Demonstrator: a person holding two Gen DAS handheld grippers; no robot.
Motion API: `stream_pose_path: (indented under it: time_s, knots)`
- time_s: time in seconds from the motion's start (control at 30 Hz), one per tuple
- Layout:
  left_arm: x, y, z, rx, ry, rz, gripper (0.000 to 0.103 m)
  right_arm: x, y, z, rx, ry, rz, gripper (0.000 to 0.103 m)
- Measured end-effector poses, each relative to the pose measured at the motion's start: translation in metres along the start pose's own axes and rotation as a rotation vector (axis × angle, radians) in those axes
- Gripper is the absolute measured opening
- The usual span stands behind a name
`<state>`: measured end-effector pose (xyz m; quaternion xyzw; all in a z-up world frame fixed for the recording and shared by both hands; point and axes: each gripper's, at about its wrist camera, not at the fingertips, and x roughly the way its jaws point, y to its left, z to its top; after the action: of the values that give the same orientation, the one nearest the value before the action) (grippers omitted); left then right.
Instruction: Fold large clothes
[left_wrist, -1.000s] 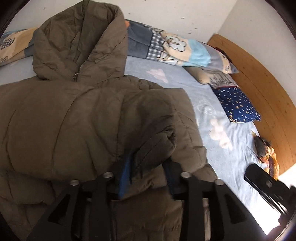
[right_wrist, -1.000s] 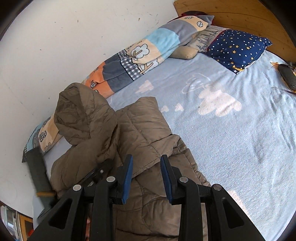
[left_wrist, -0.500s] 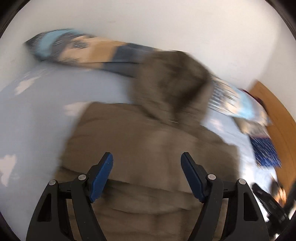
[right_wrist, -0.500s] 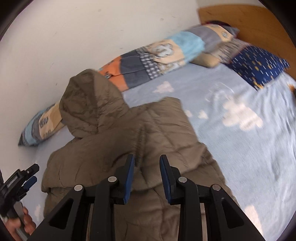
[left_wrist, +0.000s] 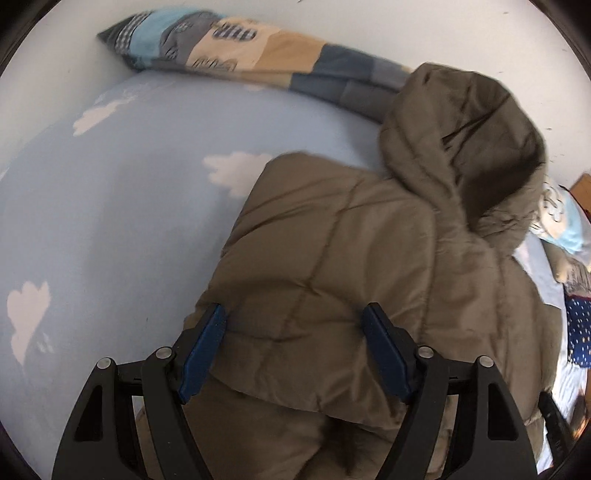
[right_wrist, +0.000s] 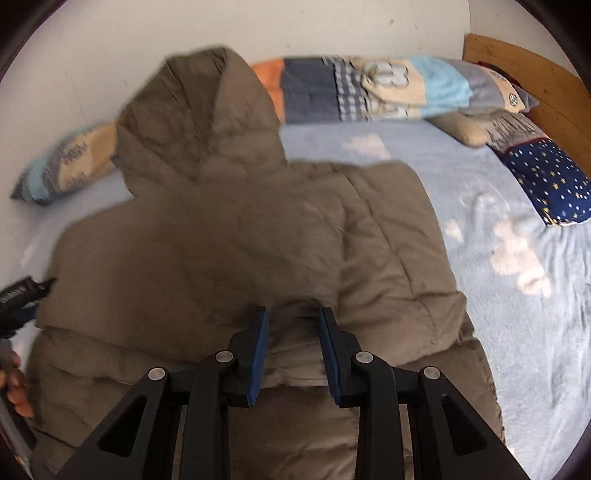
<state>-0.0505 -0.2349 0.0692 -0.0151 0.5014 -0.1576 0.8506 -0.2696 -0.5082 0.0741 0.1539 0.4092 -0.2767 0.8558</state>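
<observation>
An olive-brown quilted hooded jacket (left_wrist: 351, 258) lies on the light blue bed sheet (left_wrist: 110, 221), hood toward the wall, sleeves folded in over the body. My left gripper (left_wrist: 295, 332) is wide open and empty above the jacket's left side. In the right wrist view the jacket (right_wrist: 240, 240) fills the middle. My right gripper (right_wrist: 291, 332) hovers over its lower middle with the jaws partly open and nothing between them. The left gripper (right_wrist: 18, 299) shows at the left edge of that view.
A long patchwork pillow (right_wrist: 369, 92) lies along the white wall. A navy star-patterned pillow (right_wrist: 546, 177) and a beige one (right_wrist: 465, 129) lie by the wooden headboard (right_wrist: 535, 74). The sheet (right_wrist: 517, 295) has white cloud prints.
My left gripper let go of the sleeve cuff it held, opened wide and swung left toward the jacket's left side. My right gripper moved left over the jacket's middle.
</observation>
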Motion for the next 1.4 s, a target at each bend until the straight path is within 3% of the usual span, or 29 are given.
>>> stream_pose_path:
  time_s: [0.13,0.3,0.4,0.5,0.67,0.8,0.9,0.97,1.4]
  knots:
    - [0.006,0.001,-0.003,0.006,0.025,0.026,0.081,0.014,-0.013,-0.005,0.046,0.067,0.027,0.033]
    - [0.004,-0.001,-0.006,0.009,0.018,0.046,0.081,0.012,-0.015,-0.007,0.052,0.069,0.029,0.033]
    - [-0.015,-0.006,-0.003,-0.01,-0.031,0.051,0.079,0.002,-0.013,-0.004,0.062,0.061,0.022,0.033]
    - [-0.041,-0.024,-0.001,0.042,-0.116,0.055,0.079,-0.015,-0.006,0.002,0.046,0.0,-0.003,0.033]
    - [-0.07,-0.075,-0.014,0.228,-0.222,0.026,0.08,-0.036,0.009,0.004,-0.005,-0.101,-0.013,0.033]
    - [-0.056,-0.1,-0.032,0.322,-0.181,0.008,0.08,-0.041,0.016,0.004,-0.036,-0.132,0.029,0.033]
    - [-0.038,-0.106,-0.041,0.338,-0.094,-0.014,0.08,-0.03,0.017,0.002,-0.029,-0.083,0.07,0.033]
    - [-0.028,-0.107,-0.046,0.344,-0.059,0.011,0.081,-0.02,0.016,0.001,-0.014,-0.036,0.08,0.033]
    - [-0.019,-0.11,-0.052,0.377,-0.036,0.054,0.089,-0.008,0.02,-0.001,-0.037,0.023,0.066,0.033]
